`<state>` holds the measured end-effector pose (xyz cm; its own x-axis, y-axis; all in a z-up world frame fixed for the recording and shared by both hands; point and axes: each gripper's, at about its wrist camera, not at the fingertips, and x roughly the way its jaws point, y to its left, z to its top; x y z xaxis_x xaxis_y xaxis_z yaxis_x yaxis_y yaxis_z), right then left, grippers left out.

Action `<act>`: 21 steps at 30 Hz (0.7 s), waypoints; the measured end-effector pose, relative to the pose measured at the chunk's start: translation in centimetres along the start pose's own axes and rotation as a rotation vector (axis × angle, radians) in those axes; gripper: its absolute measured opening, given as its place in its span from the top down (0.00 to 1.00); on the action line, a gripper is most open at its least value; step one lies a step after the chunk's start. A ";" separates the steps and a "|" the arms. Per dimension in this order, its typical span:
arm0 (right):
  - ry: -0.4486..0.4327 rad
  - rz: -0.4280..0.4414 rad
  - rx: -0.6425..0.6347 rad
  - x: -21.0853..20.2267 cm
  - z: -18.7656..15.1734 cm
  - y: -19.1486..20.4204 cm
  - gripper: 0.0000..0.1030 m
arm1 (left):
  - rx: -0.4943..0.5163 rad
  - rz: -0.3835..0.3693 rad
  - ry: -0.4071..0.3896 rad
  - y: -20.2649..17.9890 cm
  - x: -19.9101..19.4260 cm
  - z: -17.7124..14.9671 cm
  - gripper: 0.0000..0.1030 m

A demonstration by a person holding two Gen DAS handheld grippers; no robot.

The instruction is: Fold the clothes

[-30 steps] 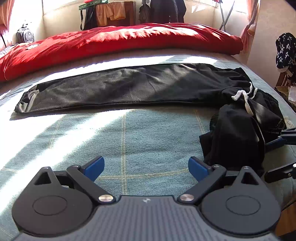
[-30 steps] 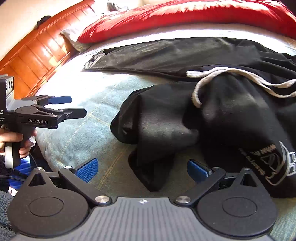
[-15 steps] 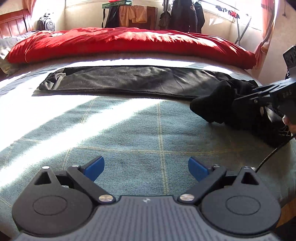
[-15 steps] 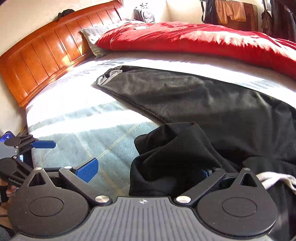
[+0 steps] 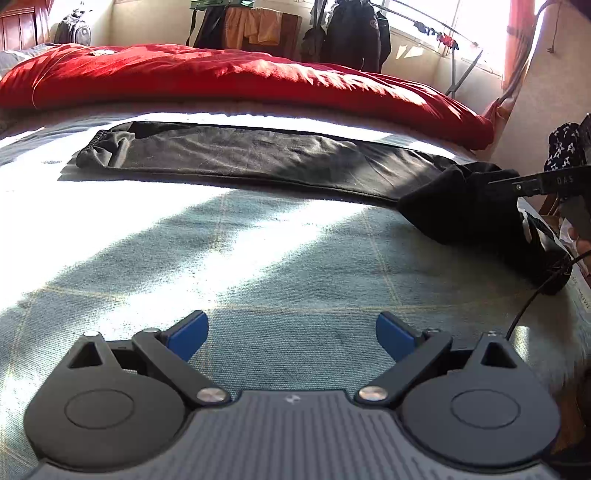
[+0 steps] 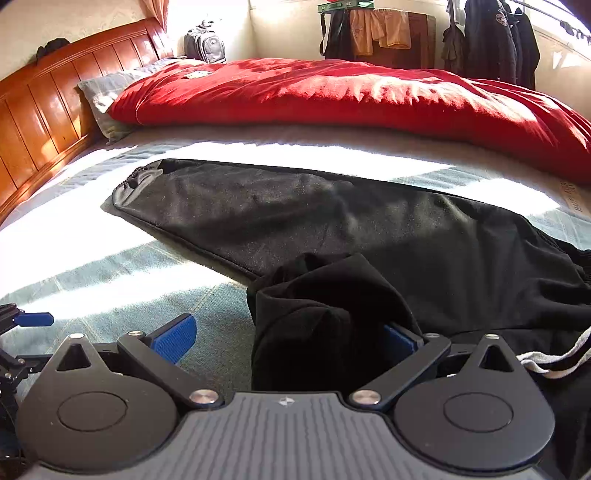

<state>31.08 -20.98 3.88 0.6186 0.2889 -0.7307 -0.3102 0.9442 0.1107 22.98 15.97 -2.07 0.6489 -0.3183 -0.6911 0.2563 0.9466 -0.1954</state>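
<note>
Left wrist view first: on its far left a dark backpack [image 5: 72, 31] stands by the wall behind a long red duvet [image 5: 236, 79] that runs across the back of the bed [image 5: 258, 266]. In front of the duvet, black trousers [image 5: 236, 157] lie on the pale checked bed cover, one leg stretched flat with its cuff at the left. Low in this view the left tongs [image 5: 291, 336] stand wide, their blue pads well apart, over bare cover and holding nothing. Further right the trousers bunch into a dark heap, and the right tongs [image 5: 495, 182] reach into that heap from the right edge; a thin black cable trails below them. Clothes hang on a rack [image 5: 258, 27] by the window at the back.

Right wrist view, from its left: a wooden headboard [image 6: 40, 110] and a grey pillow [image 6: 99, 96] sit at the head of the bed, and the tip of the left tongs shows at the left edge with a blue pad. The flat leg crosses the middle. The right tongs [image 6: 284, 339] are spread wide, with a bunched fold of the trousers lying between the pads and covering most of the right pad; they are not closed on it. A white drawstring [image 6: 554, 360] lies at the lower right.
</note>
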 end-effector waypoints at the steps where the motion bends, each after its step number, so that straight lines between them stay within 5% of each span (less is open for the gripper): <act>1: 0.003 -0.018 -0.012 0.0 -0.4 0.5 0.00 | 0.008 -0.015 -0.003 0.2 0.1 0.2 0.06; 7: 0.046 -0.154 -0.140 1.9 -2.3 3.5 0.48 | 0.046 -0.075 0.005 0.3 0.9 0.4 0.06; 9: 0.054 -0.201 -0.167 2.7 -2.5 3.9 0.77 | 0.052 -0.076 0.009 0.3 0.8 0.1 0.06; 10: 0.057 -0.222 -0.178 3.1 -2.6 4.0 0.82 | 0.052 -0.077 0.011 0.3 0.7 -0.1 0.06; 13: 0.053 -0.182 -0.138 3.0 -2.2 3.9 0.86 | 0.038 -0.067 0.010 1.0 -0.1 -0.9 0.06; 21: -0.037 0.185 -0.003 -1.7 0.9 4.7 0.87 | -0.020 0.006 -0.020 2.9 -2.0 -1.8 0.06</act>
<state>29.25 -16.87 6.22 0.5768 0.4636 -0.6726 -0.4235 0.8738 0.2391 21.11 19.40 -2.52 0.6645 -0.3139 -0.6782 0.2385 0.9491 -0.2056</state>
